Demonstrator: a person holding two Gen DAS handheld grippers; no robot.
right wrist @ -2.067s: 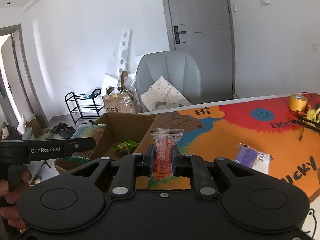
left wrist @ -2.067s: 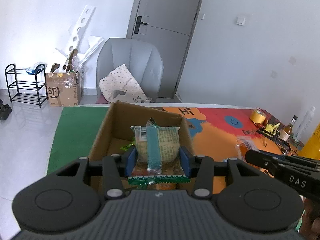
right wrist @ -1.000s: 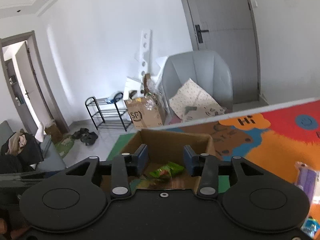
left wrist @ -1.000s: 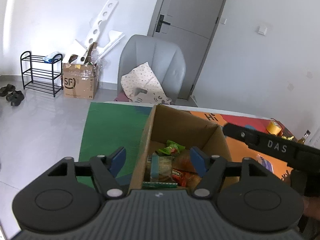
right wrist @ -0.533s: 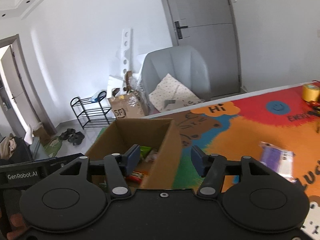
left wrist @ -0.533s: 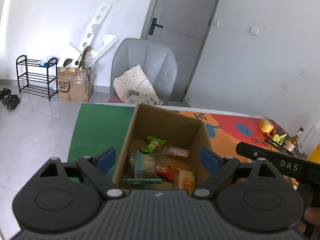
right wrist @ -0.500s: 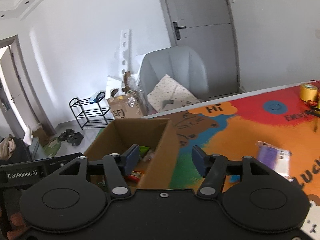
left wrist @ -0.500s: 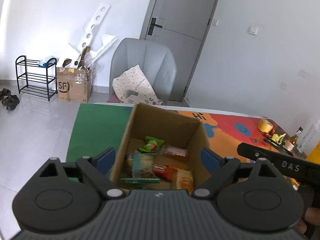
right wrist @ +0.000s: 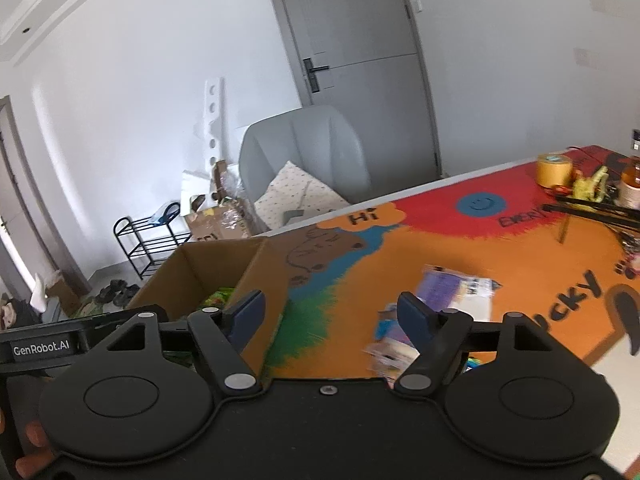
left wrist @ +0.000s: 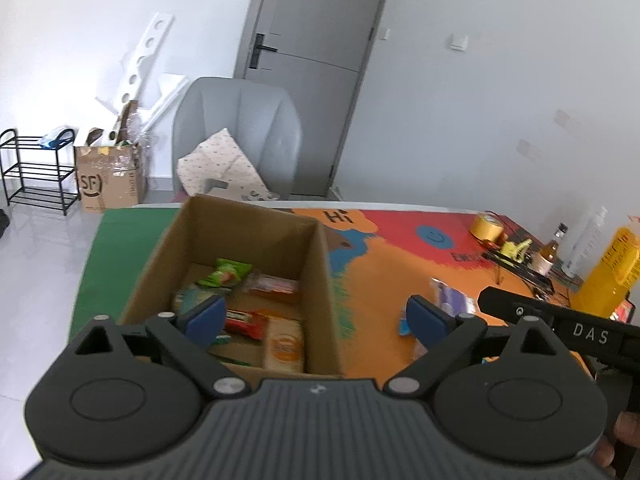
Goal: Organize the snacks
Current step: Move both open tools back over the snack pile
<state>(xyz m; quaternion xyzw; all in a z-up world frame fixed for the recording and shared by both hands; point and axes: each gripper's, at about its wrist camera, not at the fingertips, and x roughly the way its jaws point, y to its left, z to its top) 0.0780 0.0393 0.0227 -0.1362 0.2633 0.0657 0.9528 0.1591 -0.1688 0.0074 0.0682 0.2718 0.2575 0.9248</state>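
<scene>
both grippers are empty and on the hunt for the next snack. the left gripper (left wrist: 314, 316) has its jaws opening, already spread wide, with nothing gripped; through the gap you see the right wall of the cardboard box (left wrist: 320, 280) and the packets lying inside it: a green packet (left wrist: 225, 272) at the back, a reddish packet (left wrist: 274, 286) beside it, a red bar (left wrist: 244, 322) and a pale orange-printed packet (left wrist: 284, 344) nearer the camera. the right gripper (right wrist: 330, 314) is opening its jaws too, about midway, and nothing sits between them, only the colourful table mat (right wrist: 400, 248) below.

the step in hand looks like the swing from box to table. the loose snacks are still out on the mat, well apart from the box: a purple and white packet (right wrist: 456, 290) just beyond the right gripper's right finger, and a blurred cluster of small packets (right wrist: 390, 344) right under that finger. too smeared to name them.

next move, as i read it: drop the right gripper onto the purple packet, straddle it with open jaws, close, then carry it over the box wall. flat wrappers on a mat are slippery, so a low, square approach matters.
</scene>
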